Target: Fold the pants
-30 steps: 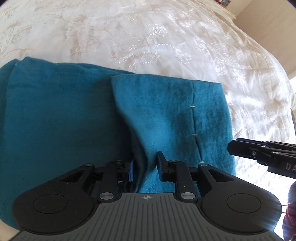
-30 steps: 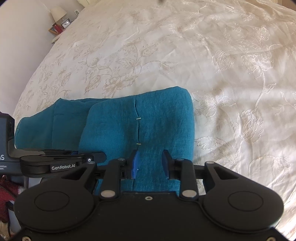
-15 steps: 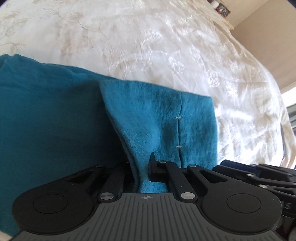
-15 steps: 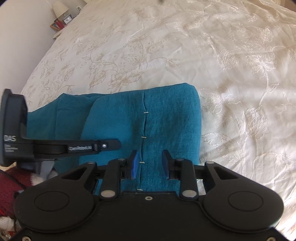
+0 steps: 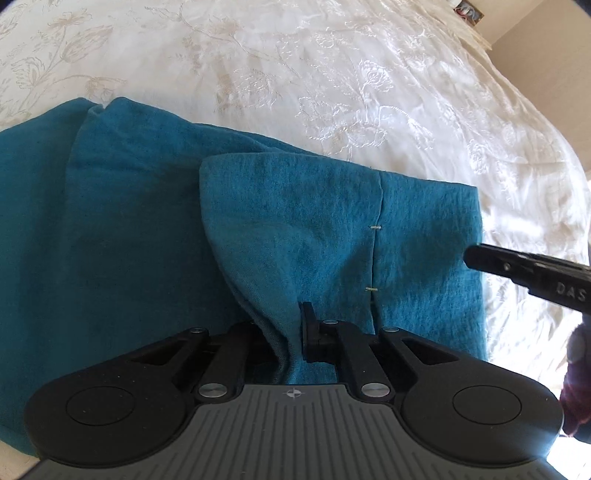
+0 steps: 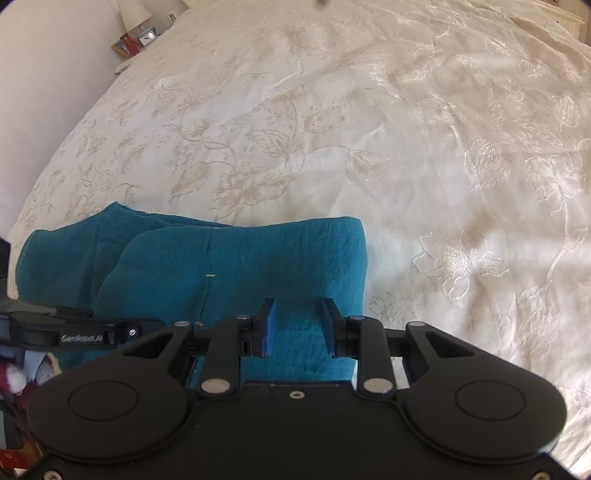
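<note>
The teal pants (image 5: 129,240) lie partly folded on the cream bedspread, with a doubled-over flap (image 5: 314,229) on top. My left gripper (image 5: 288,332) is shut on the near edge of that flap, which bunches between the jaws. In the right wrist view the pants (image 6: 229,266) fill the lower left. My right gripper (image 6: 297,326) holds the flap's near edge between its pads; the jaws stand a little apart around the cloth. The right gripper also shows at the right edge of the left wrist view (image 5: 528,269).
The cream floral bedspread (image 6: 406,147) spreads far and to the right. A nightstand with a lamp and clock (image 6: 138,29) stands at the far left, by the wall. The left gripper's body (image 6: 74,334) pokes in at the left.
Both grippers have lowered and moved forward with the flap. The right gripper has drawn apart from the left one, and the flap lies flatter and wider.
</note>
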Available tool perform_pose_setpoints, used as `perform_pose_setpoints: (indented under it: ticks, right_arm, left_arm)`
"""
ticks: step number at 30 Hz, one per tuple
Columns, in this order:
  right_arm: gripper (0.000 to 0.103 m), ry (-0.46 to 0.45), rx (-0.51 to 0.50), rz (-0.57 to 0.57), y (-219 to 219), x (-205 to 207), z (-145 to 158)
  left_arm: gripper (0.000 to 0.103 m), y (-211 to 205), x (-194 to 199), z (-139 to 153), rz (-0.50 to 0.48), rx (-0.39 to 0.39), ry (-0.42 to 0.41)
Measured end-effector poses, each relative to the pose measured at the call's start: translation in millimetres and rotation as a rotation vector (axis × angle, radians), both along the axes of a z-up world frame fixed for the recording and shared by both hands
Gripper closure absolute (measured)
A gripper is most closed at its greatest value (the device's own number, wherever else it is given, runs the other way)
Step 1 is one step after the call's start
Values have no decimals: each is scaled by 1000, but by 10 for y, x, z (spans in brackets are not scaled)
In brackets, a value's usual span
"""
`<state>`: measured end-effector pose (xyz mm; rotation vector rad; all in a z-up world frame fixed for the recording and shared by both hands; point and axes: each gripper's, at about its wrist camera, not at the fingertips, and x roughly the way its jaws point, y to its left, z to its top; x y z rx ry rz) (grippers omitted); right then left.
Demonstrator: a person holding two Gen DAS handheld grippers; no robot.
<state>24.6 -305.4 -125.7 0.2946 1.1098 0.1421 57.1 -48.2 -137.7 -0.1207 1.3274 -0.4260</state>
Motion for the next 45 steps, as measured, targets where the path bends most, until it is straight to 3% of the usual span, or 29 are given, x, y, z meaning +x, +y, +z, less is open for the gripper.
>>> perform_pose_setpoints:
  ticks: [5,9,14,20,24,29,34,39,45]
  right_arm:
    - [67,118,-55,-94,-169,210,-342]
    - [66,89,-24,-89,-259,22,-200]
    - [64,48,21,19,-123,-415,46]
    - [64,181,-7,122,179,-879,-223]
    - [64,217,-16,103,211,-994,-293]
    - [64,173,-29,20,139,-1033,-97]
    - [63,66,-71,-73,224,-1027,249]
    - [56,7,-56,-119,667,-791,462]
    - [54,5,1,-67,1599,-350,445]
  left_arm:
    - [88,126,-33,89,32,-12,-19]
    - [88,253,-33,164,49,7,-49]
    - [88,337,24,174,70,5,-59]
    - [88,261,62,122,61,31,-55]
    - [83,233,67,98,85,15,-50]
    - [80,393,108,167,78,-26,-71]
    - [56,891,68,365,123,-89,-125]
    - [50,1533,84,440,173,-101,-137]
    - [40,2387,127,472,175,-31,-155]
